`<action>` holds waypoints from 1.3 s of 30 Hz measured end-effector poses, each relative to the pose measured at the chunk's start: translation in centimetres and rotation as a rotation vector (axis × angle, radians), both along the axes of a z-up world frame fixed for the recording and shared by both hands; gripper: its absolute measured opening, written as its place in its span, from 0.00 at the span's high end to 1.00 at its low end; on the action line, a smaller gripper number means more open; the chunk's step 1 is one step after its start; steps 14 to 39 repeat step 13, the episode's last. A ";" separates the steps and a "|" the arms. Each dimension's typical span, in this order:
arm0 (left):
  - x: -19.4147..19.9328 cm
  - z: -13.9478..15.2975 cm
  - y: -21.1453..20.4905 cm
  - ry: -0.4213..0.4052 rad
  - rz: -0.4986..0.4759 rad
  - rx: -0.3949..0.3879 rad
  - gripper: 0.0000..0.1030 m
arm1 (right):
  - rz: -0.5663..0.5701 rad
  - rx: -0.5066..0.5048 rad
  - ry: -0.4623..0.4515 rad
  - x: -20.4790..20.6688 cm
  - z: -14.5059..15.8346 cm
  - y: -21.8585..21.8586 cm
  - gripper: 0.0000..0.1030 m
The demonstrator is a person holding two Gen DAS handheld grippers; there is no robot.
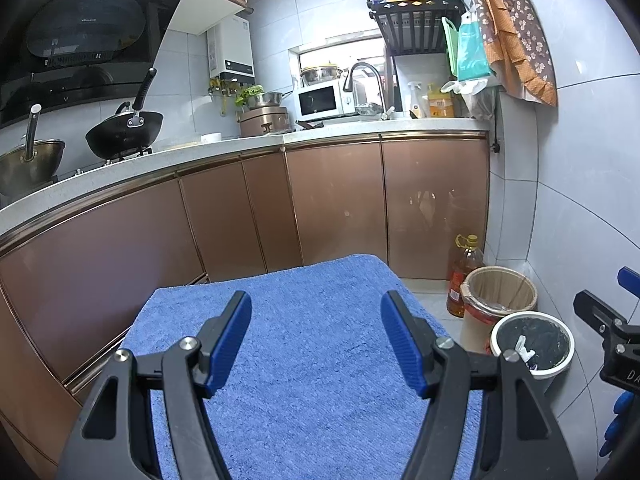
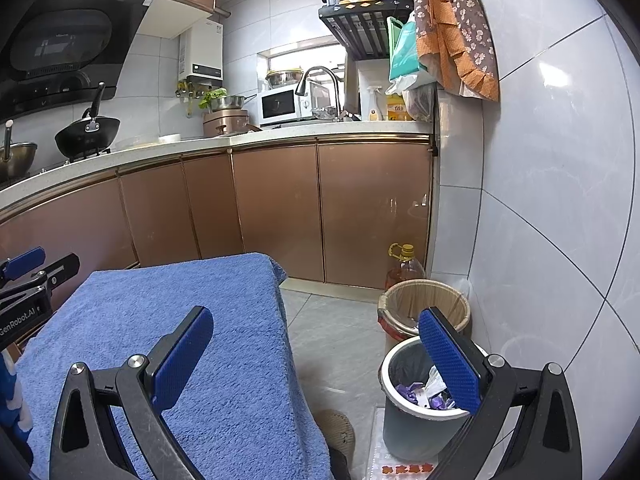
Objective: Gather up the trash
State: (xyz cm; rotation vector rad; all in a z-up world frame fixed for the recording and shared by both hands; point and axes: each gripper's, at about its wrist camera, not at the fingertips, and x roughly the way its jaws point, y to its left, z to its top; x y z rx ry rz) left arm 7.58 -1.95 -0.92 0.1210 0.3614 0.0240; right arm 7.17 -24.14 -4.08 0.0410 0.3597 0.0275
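Observation:
My left gripper (image 1: 316, 312) hovers open over a blue towel (image 1: 304, 364) with nothing between its blue pads. My right gripper (image 2: 320, 332) is open too, at the towel's (image 2: 168, 344) right edge; its right finger (image 2: 450, 356) overlaps the rim of a grey bin (image 2: 420, 428). That bin holds purple and white wrappers (image 2: 428, 394). In the left wrist view the same bin (image 1: 534, 346) shows a white rim, a black liner and a white scrap inside. The towel's surface shows no loose trash.
A second bin (image 2: 424, 308) with a clear liner stands behind the grey one, beside a bottle of cooking oil (image 2: 406, 268). Brown cabinet doors (image 1: 336, 200) run under the counter. A tiled wall (image 2: 540, 200) closes the right side. A slipper (image 2: 336, 430) lies on the floor.

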 end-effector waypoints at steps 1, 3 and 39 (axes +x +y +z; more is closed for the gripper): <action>0.0 0.0 0.0 0.002 -0.003 -0.001 0.36 | -0.003 -0.001 0.000 0.0 0.0 0.0 0.00; 0.0 -0.1 -0.2 0.004 -0.009 0.000 0.36 | -0.010 -0.001 -0.001 -0.1 0.1 -0.2 0.00; 0.0 -0.1 -0.6 0.010 -0.024 0.000 0.36 | -0.022 -0.006 -0.001 -0.1 0.1 0.0 0.00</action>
